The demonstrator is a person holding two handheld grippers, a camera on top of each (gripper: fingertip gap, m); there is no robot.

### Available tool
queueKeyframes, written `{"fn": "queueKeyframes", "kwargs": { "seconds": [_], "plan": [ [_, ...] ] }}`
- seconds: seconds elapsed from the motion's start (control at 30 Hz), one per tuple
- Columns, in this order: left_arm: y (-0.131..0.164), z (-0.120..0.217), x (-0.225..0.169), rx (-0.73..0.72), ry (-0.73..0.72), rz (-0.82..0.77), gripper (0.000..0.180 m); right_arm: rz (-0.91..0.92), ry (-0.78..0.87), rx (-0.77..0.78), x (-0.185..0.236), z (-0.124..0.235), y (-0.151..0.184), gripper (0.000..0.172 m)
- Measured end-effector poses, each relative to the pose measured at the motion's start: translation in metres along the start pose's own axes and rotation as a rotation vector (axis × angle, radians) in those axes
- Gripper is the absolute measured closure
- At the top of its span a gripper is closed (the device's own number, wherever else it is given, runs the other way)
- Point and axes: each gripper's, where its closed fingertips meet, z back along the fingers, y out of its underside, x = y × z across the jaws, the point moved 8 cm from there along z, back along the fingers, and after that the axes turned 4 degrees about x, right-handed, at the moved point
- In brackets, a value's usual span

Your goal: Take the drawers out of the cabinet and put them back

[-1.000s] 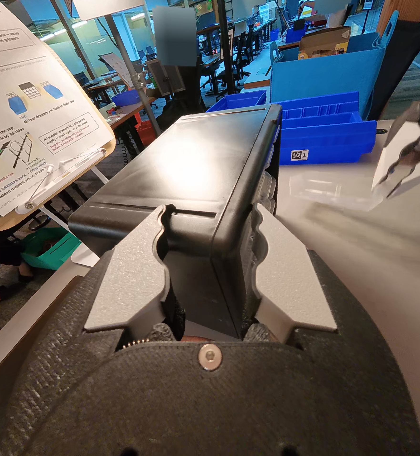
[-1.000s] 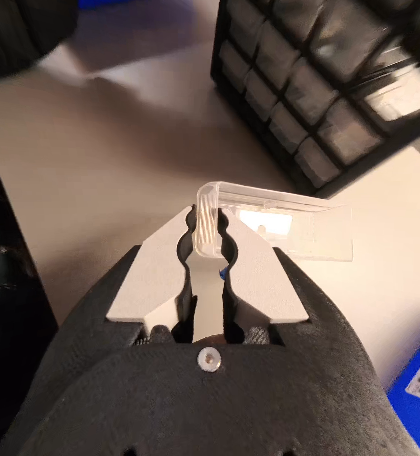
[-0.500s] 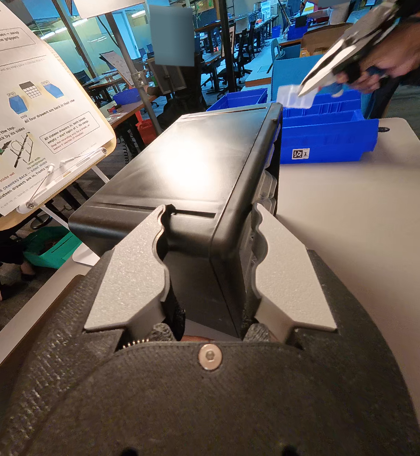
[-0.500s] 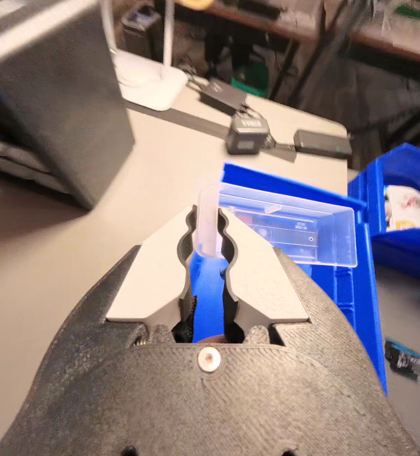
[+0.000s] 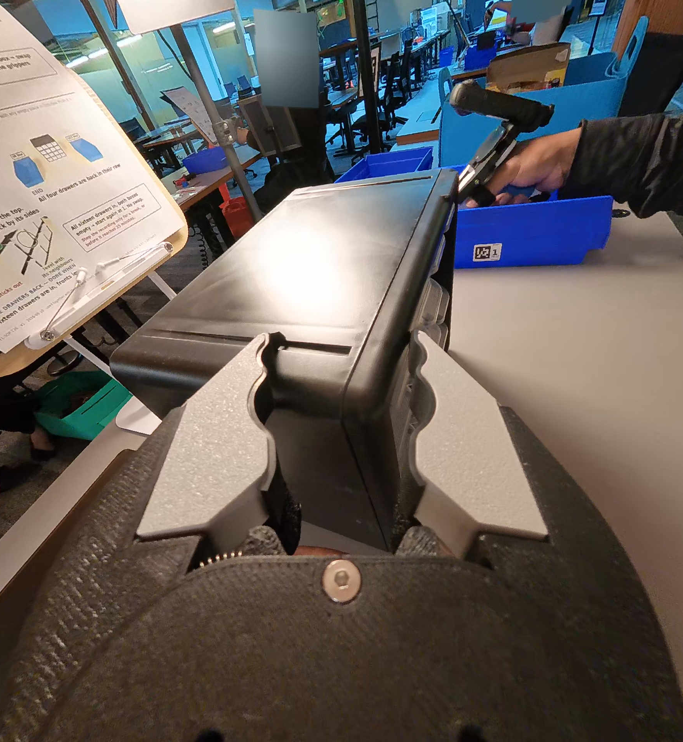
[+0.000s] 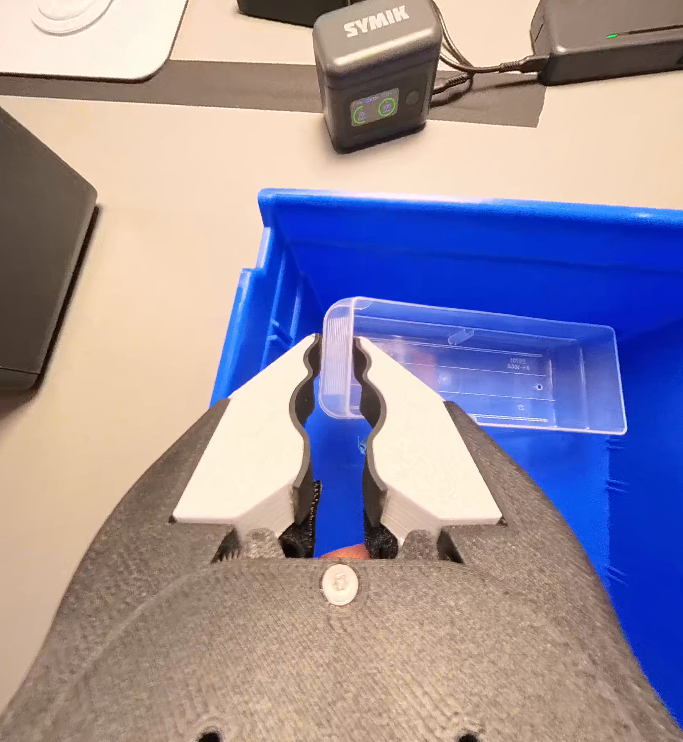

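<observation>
In the left wrist view, the left claw (image 5: 341,381) is standing wide and straddling the near top corner of the black cabinet (image 5: 323,261), which is sitting on the desk (image 5: 572,381). One finger (image 5: 219,421) is lying on the cabinet's top, the other against the side with the drawers; whether they are pressing, I cannot tell. Farther off, a hand (image 5: 532,172) is holding the right claw over the blue bin (image 5: 532,237).

In the right wrist view, the right claw (image 6: 335,341) is clenching the ribbed front of a clear drawer (image 6: 492,369), both pads pressing on it. The drawer is extending to the right of the claw, inside the blue bin (image 6: 452,225). The cabinet (image 6: 18,261) is staying at the left, apart.
</observation>
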Motion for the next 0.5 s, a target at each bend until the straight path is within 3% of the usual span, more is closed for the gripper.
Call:
{"fn": "queueKeyframes", "kwargs": {
  "seconds": [0.13, 0.3, 0.4, 0.5],
  "plan": [
    [0.0, 0.0, 0.0, -0.001, 0.002, 0.001, 0.113, -0.014, -0.046, -0.052, -0.001, 0.007, -0.001, 0.15],
    [0.0, 0.0, 0.0, 0.0, 0.0, 0.002, 0.113, -0.037, 0.072, -0.158, -0.008, 0.047, -0.014, 0.143],
    [0.0, 0.0, 0.0, 0.001, 0.001, 0.001, 0.113, 0.007, 0.059, -0.28, 0.021, 0.084, -0.024, 0.138],
    [0.0, 0.0, 0.0, 0.004, 0.001, 0.0, 0.113, 0.024, -0.113, -0.417, 0.081, 0.108, -0.02, 0.139]
  ]
}}
